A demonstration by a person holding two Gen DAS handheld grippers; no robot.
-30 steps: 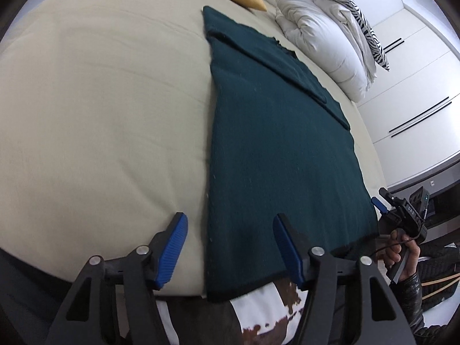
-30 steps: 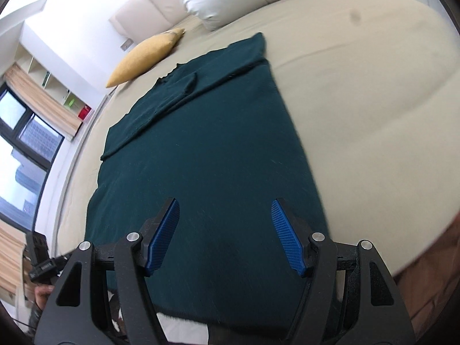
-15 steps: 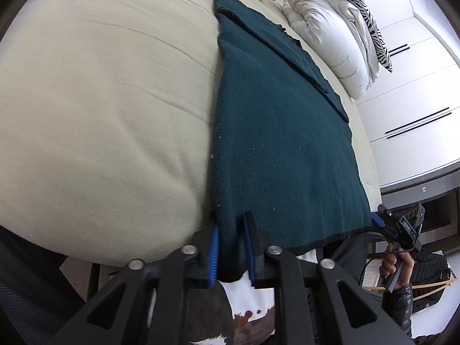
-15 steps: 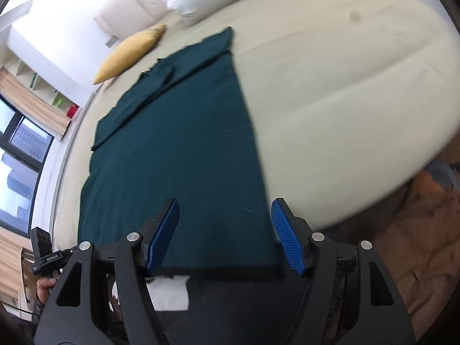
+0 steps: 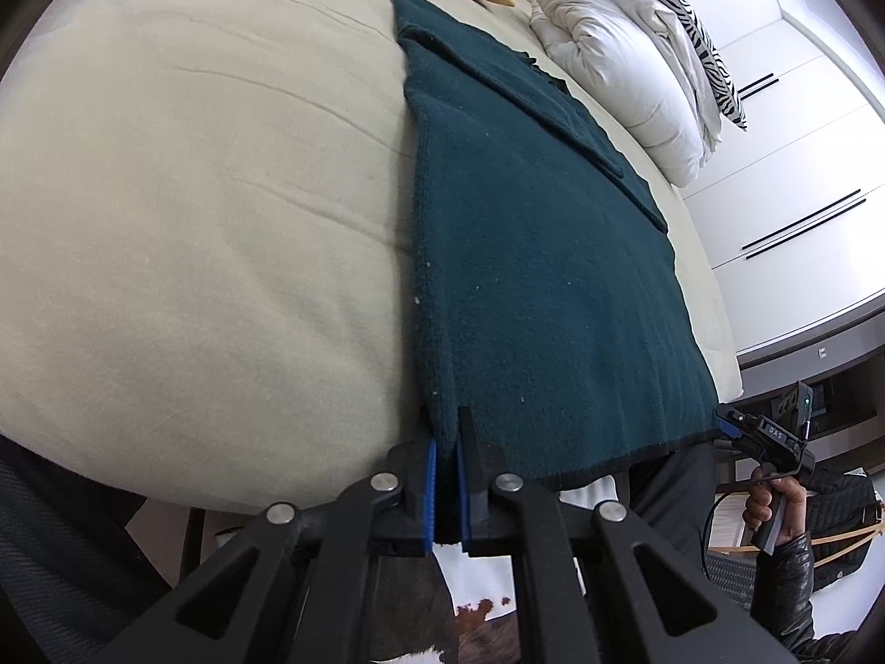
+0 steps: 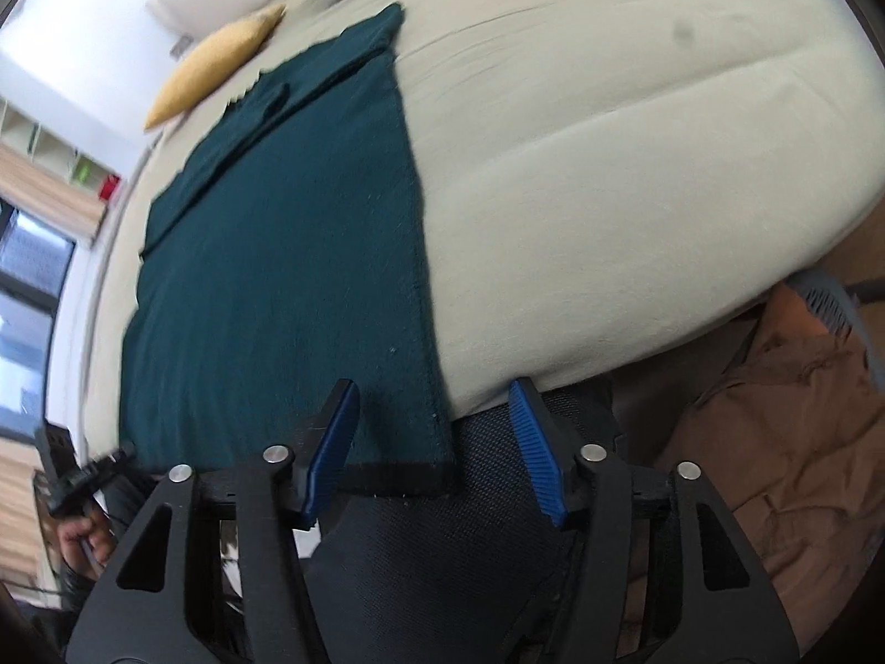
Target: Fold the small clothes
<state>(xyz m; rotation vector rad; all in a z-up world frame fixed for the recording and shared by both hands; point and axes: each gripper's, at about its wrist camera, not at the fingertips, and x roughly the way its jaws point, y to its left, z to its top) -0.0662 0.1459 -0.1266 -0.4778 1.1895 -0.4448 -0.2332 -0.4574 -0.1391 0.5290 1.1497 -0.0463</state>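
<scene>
Left wrist: left gripper (image 5: 446, 489) pinched tight on near left hem corner of green garment (image 5: 542, 276), spread flat on bed (image 5: 193, 221). Right wrist: right gripper (image 6: 434, 451) closing, straddling right corner, not yet pinching. Seat hem deep before lifting.

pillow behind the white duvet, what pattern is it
Black and white zebra stripes on the pillow, propped behind the white duvet; it shows only in the left wrist view.

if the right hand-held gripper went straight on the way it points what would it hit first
Probably the near corner of the dark green knitted garment: it lies between the closing fingers of the right hand-held gripper, with the cream bed under it. Depth is unclear.
</scene>
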